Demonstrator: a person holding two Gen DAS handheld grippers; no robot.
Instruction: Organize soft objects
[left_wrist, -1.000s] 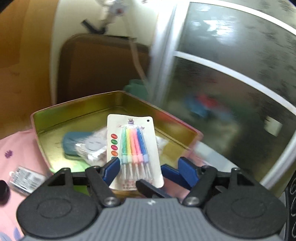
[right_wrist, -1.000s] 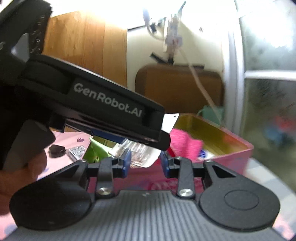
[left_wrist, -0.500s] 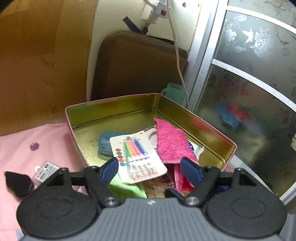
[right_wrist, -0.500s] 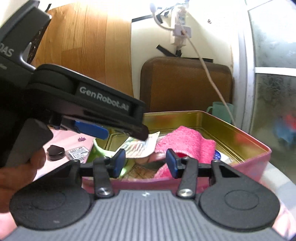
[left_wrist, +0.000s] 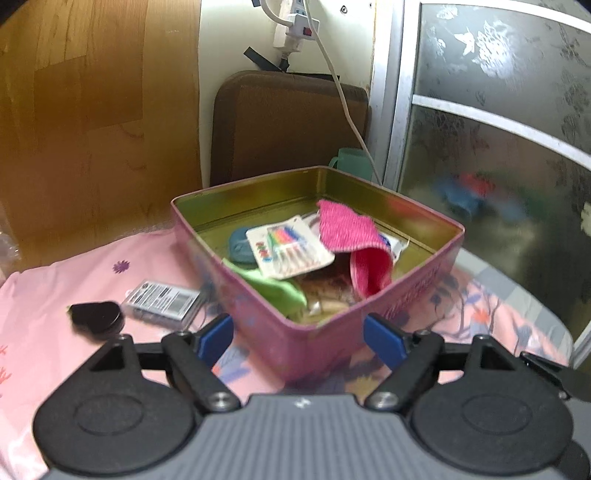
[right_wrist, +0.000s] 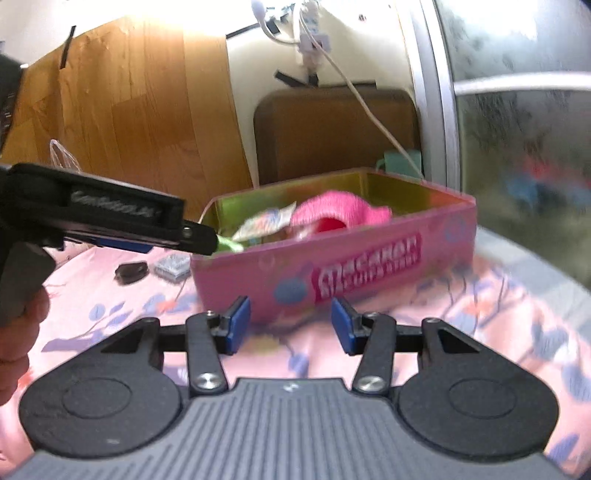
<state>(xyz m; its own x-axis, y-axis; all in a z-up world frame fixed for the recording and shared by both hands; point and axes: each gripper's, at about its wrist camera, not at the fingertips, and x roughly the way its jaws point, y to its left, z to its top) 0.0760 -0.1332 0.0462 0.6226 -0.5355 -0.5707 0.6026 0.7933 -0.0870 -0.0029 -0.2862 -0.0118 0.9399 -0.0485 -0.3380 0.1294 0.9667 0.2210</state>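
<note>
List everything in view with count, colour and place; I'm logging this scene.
tin: 1, pink outside, gold inside, on the cloth
knit cloth: 1, pink, in tin
candle pack: 1, white card, in tin
green cloth: 1, in tin
blue item: 1, in tin
packet: 1, grey, left of tin
black item: 1, beside packet
mug: 1, teal, behind tin
left gripper: opening, empty
right gripper: open, empty
</note>
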